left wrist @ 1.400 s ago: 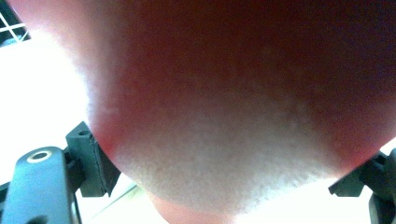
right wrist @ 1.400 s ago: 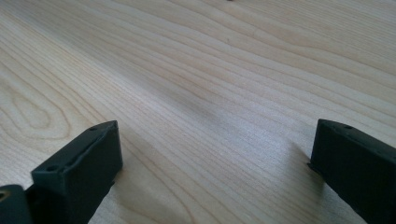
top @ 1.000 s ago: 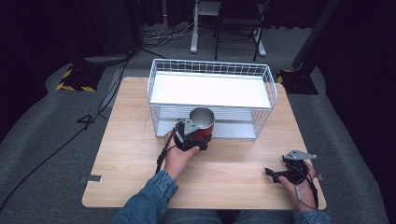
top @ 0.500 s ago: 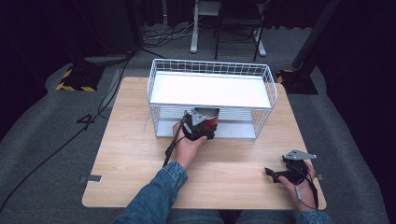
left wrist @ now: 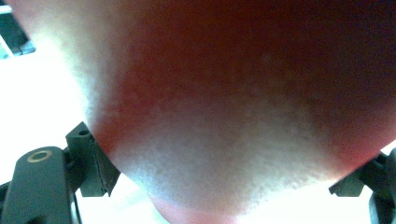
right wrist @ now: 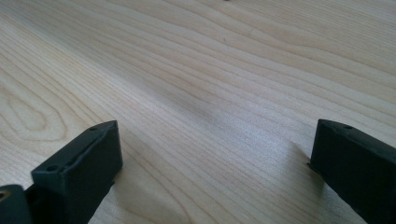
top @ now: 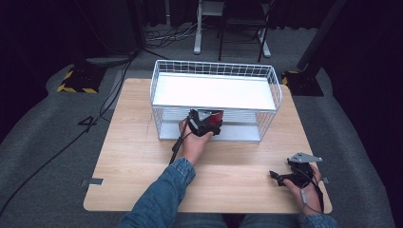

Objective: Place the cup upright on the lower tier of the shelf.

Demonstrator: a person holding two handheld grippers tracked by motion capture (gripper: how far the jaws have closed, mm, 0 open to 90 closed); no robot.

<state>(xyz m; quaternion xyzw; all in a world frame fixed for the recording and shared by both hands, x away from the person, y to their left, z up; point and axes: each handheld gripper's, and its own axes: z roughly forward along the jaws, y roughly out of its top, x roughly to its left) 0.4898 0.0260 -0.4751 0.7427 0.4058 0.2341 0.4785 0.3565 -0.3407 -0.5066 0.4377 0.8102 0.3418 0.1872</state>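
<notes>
The left gripper (top: 209,124) clamps a red cup (top: 212,115) at the near front of the wire rack (top: 215,71), where it could snag the wires, while the right gripper (top: 280,176) rests wide on the table (top: 138,152).

One wooden table (top: 142,156) carries one white wire rack (top: 216,71) of two tiers. Two handheld grippers are in use, the left gripper (top: 205,122) and the right gripper (top: 285,176). One red cup (left wrist: 233,93) sits between the left gripper's jaws.
</notes>
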